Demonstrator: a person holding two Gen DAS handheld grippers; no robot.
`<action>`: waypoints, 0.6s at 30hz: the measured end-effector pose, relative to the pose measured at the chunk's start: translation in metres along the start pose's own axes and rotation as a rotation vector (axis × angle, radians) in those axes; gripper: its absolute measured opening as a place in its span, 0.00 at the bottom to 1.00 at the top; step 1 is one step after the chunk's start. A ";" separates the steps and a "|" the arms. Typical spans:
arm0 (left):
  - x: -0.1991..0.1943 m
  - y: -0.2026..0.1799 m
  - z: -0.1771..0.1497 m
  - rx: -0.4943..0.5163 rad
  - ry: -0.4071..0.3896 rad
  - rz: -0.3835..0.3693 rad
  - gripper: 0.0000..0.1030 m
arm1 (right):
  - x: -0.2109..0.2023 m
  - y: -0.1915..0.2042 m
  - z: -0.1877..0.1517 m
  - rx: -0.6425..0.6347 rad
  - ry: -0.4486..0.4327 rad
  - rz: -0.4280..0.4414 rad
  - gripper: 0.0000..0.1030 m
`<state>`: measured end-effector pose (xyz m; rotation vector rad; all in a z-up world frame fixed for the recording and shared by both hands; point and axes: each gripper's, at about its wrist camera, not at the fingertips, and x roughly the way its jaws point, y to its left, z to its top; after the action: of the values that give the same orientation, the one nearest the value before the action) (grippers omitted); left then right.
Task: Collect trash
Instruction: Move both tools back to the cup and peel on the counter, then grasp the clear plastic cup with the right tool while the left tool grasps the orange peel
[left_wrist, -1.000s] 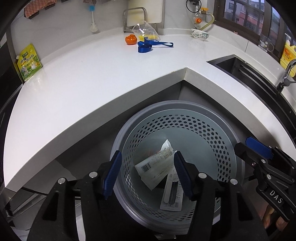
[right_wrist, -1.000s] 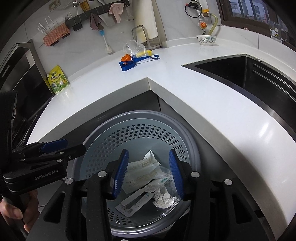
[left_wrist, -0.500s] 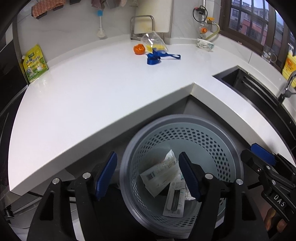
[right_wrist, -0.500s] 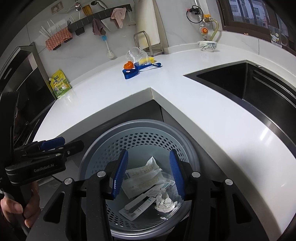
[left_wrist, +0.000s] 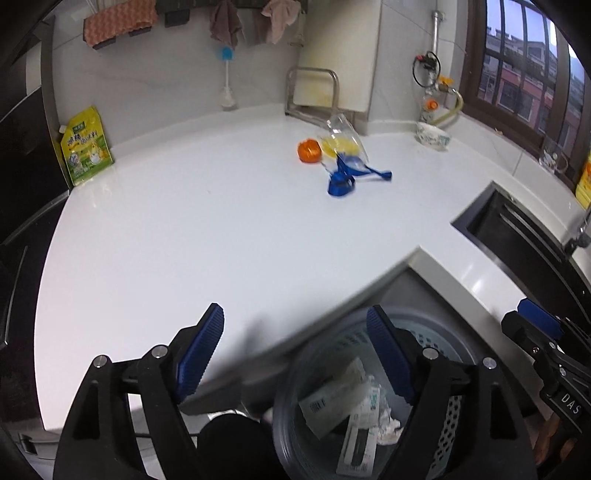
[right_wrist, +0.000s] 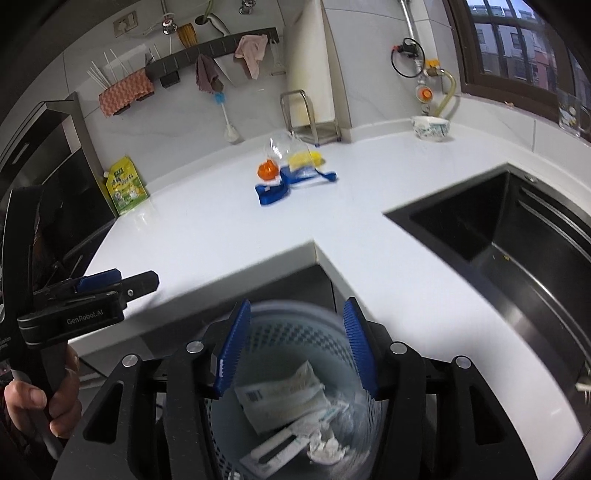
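Observation:
A perforated grey waste basket (left_wrist: 456, 345) stands on the floor below the inner corner of the white counter. It holds paper wrappers (right_wrist: 280, 398) and a crumpled tissue (right_wrist: 325, 448). Far back on the counter lie an orange piece (left_wrist: 308, 150), a clear plastic bag with yellow inside (left_wrist: 341, 142) and a blue strap (left_wrist: 345, 181). My left gripper (left_wrist: 294, 312) hangs above the counter edge and the basket's left rim, its jaws opening with nothing between them. My right gripper (right_wrist: 296, 305) is over the basket (right_wrist: 295, 332), jaws also opening and empty.
A black sink (right_wrist: 498, 240) is sunk into the counter at the right. A green-yellow pouch (left_wrist: 85, 147) leans on the left wall, and a patterned bowl (left_wrist: 433, 134) sits by the window. A metal rack with a board (left_wrist: 314, 92) stands at the back.
Both grippers have risen away from the basket, so more of the counter shows. The jaws of both have spread wider, the left more than the right.

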<state>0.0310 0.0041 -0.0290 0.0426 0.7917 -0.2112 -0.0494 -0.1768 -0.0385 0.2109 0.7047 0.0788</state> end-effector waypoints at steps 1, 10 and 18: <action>0.001 0.003 0.006 -0.004 -0.009 0.004 0.77 | 0.004 0.000 0.007 -0.007 -0.003 0.003 0.49; 0.019 0.028 0.062 -0.041 -0.078 0.049 0.86 | 0.053 -0.004 0.075 -0.044 -0.019 0.028 0.62; 0.060 0.036 0.101 -0.068 -0.078 0.073 0.87 | 0.120 -0.011 0.144 -0.088 -0.001 0.068 0.70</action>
<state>0.1497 0.0169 -0.0020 -0.0012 0.7182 -0.1164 0.1355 -0.1945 -0.0103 0.1504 0.6913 0.1742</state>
